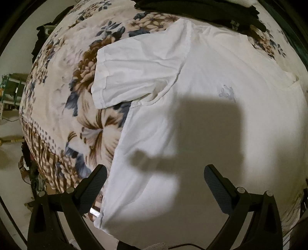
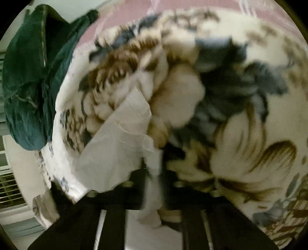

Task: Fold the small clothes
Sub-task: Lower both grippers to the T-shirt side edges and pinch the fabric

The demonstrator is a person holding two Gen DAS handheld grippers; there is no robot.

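A white T-shirt [image 1: 202,92] lies spread flat on a floral blanket [image 1: 57,100], one short sleeve [image 1: 134,77] pointing left. My left gripper [image 1: 155,173] is open and empty, hovering over the shirt's lower left part near its side edge. In the blurred right wrist view, my right gripper [image 2: 154,173] is shut on a white piece of the shirt [image 2: 119,146], which hangs up and to the left over the blanket [image 2: 231,96].
Dark folded clothes [image 1: 202,11] lie at the far edge of the blanket. A dark green garment [image 2: 30,77] hangs at the left of the right wrist view. The blanket's edge drops to the floor [image 1: 11,173] on the left.
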